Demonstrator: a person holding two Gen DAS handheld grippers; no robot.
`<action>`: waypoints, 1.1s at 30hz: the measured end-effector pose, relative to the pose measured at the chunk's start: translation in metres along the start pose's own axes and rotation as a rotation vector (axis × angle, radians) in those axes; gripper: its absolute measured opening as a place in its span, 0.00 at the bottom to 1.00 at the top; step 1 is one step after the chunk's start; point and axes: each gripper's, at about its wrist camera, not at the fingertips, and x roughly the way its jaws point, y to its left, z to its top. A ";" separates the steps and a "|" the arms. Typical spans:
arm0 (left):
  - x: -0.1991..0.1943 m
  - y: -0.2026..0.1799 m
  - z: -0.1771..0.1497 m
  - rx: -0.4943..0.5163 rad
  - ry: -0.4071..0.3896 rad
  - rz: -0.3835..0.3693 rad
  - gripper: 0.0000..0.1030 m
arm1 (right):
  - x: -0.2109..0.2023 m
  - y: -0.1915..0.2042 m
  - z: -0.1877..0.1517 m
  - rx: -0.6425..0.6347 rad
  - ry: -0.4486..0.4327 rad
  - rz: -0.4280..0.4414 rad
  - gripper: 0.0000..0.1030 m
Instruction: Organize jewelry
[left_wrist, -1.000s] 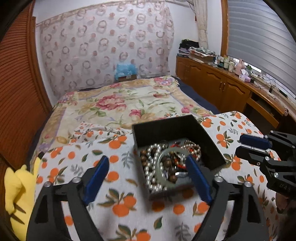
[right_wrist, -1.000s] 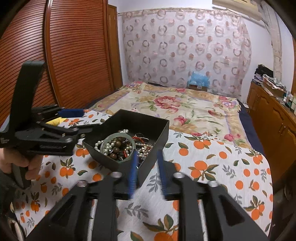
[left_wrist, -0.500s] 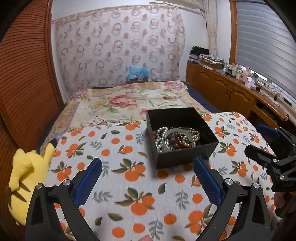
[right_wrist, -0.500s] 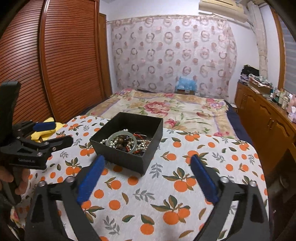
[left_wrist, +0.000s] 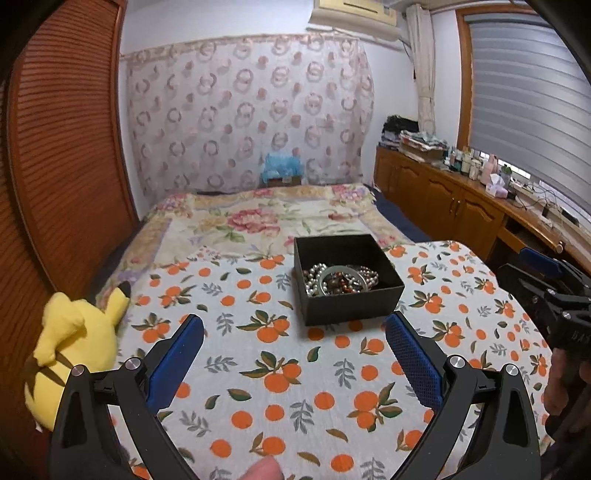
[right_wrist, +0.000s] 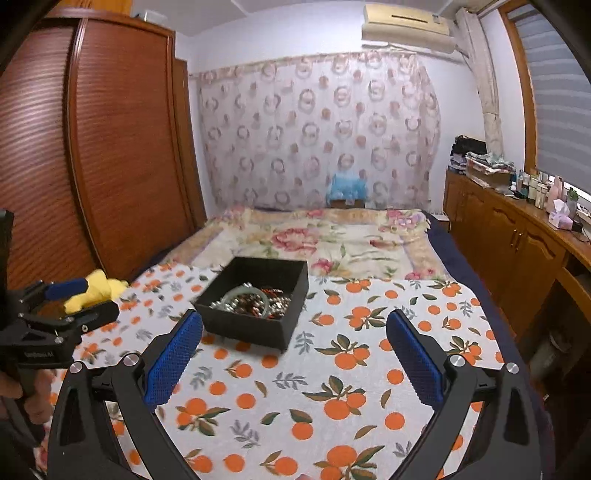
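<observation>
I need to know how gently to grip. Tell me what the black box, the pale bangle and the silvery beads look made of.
Black box: matte, thin straight walls, probably rigid cardboard.
Pale bangle: smooth, milky green and slightly translucent, like jade or glass; resin is possible.
Silvery beads: round with a bright sheen, either metal or faux pearl; too small to settle.

the left gripper (left_wrist: 293, 326) fills the bottom of its own view, blue-padded fingers (left_wrist: 177, 360) spread wide with nothing between them. the right gripper (right_wrist: 293, 325) sits the same way, fingers (right_wrist: 415, 356) wide apart. each one shows at the other view's edge, a bare hand (right_wrist: 22, 391) around its handle.
</observation>
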 end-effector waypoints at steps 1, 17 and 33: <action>-0.005 0.000 0.000 0.001 -0.007 0.005 0.92 | -0.006 0.001 0.001 0.001 -0.009 0.003 0.97; -0.034 -0.001 -0.006 -0.017 -0.056 0.011 0.92 | -0.028 0.011 -0.005 0.003 -0.040 0.009 0.97; -0.035 -0.001 -0.006 -0.019 -0.058 0.010 0.92 | -0.028 0.010 -0.005 0.002 -0.040 0.009 0.97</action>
